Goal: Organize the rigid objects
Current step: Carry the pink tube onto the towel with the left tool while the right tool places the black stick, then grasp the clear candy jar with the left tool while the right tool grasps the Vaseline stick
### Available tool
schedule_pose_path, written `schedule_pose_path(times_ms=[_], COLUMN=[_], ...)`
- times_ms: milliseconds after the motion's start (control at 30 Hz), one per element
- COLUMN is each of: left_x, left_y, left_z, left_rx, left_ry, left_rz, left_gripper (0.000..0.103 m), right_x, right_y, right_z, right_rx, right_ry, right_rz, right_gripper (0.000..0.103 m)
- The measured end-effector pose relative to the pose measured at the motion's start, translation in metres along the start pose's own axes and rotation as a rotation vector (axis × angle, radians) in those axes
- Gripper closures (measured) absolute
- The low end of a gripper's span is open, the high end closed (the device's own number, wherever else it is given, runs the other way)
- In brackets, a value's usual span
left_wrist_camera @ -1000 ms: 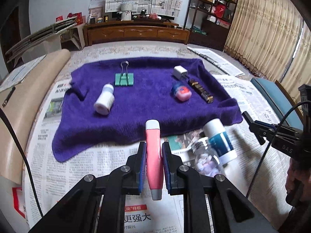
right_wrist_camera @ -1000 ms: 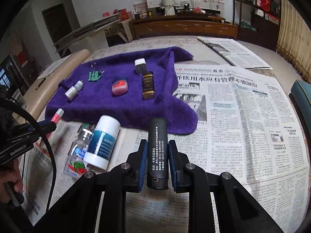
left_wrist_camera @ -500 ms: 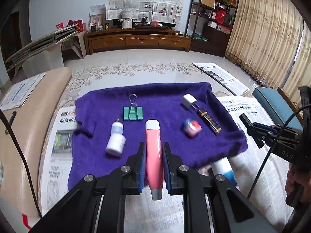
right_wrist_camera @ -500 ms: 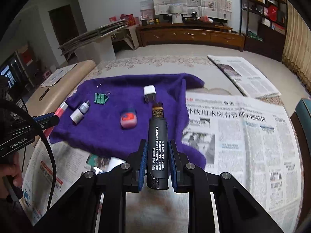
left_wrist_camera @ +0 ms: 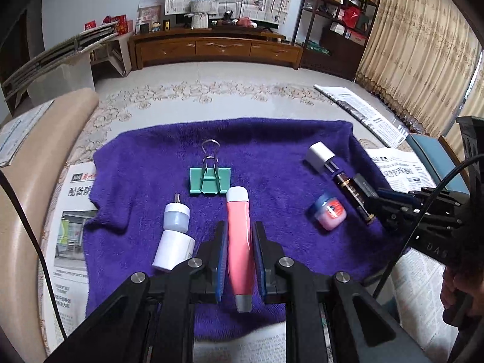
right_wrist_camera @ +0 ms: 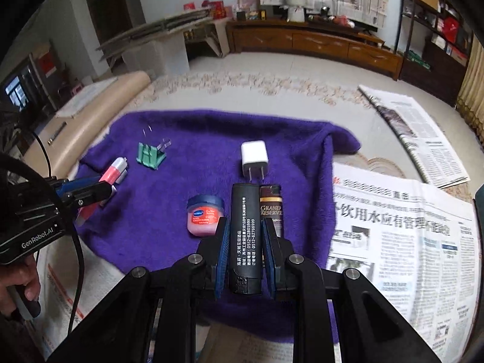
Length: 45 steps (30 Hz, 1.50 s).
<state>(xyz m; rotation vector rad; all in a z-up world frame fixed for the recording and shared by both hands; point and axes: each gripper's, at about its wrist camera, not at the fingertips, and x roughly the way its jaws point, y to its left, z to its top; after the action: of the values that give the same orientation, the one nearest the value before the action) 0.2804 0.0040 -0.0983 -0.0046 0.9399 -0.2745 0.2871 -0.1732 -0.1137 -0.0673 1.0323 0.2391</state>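
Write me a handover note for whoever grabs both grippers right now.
Left gripper: shut on the pink tube with white cap, above the purple towel.
Right gripper: shut on the black printed cylinder, beside the brown Grand Reserve bottle.
On the towel: green binder clip, white plug adapter, small white bottle, pink balm jar.
Left: set both held items down on the towel.

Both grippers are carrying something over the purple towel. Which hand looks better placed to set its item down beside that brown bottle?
Probably the right. The right gripper is shut on the black tube, right alongside the brown bottle. The left gripper with its pink tube hangs nearer the white bottle.
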Motion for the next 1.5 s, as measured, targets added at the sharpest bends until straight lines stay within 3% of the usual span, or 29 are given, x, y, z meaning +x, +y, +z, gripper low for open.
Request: schedule_pose_path(times_ms=[400, 900, 1033, 1100, 1167, 1233, 1300, 1367, 1433, 1500], left_x=[0.028, 0.035, 0.033, 0.027, 0.017, 0.000, -0.014, -0.026, -0.037, -0.047], left_y=[-0.003, -0.016, -0.020, -0.021, -0.024, -0.028, -0.031, -0.036, -0.040, -0.042], left_z=[-0.001, -0.010, -0.010, -0.010, -0.011, -0.015, -0.018, -0.023, -0.028, -0.035], left_rx=[0.031, 0.119, 0.126, 0.118, 0.121, 0.122, 0.125, 0.134, 0.128, 0.113], left_ry=[0.045, 0.063, 0.073, 0.060, 0.043, 0.003, -0.031, -0.033, -0.035, -0.038], left_rz=[0.017, 0.048, 0.023, 0.013, 0.017, 0.023, 0.031, 0.032, 0.022, 0.015], left_gripper=[0.087, 0.085, 0.073, 0.073, 0.061, 0.026, 0.023, 0.020, 0.006, 0.000], right_x=[0.035, 0.035, 0.029, 0.022, 0.007, -0.011, -0.026, -0.043, -0.056, -0.065], right_y=[0.014, 0.021, 0.015, 0.013, 0.012, 0.009, 0.005, 0.000, -0.007, -0.013], right_z=[-0.005, -0.011, -0.015, -0.018, -0.020, -0.022, -0.026, -0.032, -0.039, -0.046], right_rx=[-0.047, -0.113, -0.089, -0.080, -0.077, -0.057, -0.032, 0.003, 0.033, 0.063], right_ry=[0.078, 0.058, 0.049, 0.039, 0.011, -0.015, -0.036, -0.049, -0.045, -0.049], right_rz=[-0.017, -0.032, 0.018, 0.019, 0.019, 0.004, -0.006, -0.014, -0.020, -0.033], right_gripper=[0.082, 0.080, 0.064, 0.058, 0.051, 0.035, 0.013, 0.008, 0.005, 0.000])
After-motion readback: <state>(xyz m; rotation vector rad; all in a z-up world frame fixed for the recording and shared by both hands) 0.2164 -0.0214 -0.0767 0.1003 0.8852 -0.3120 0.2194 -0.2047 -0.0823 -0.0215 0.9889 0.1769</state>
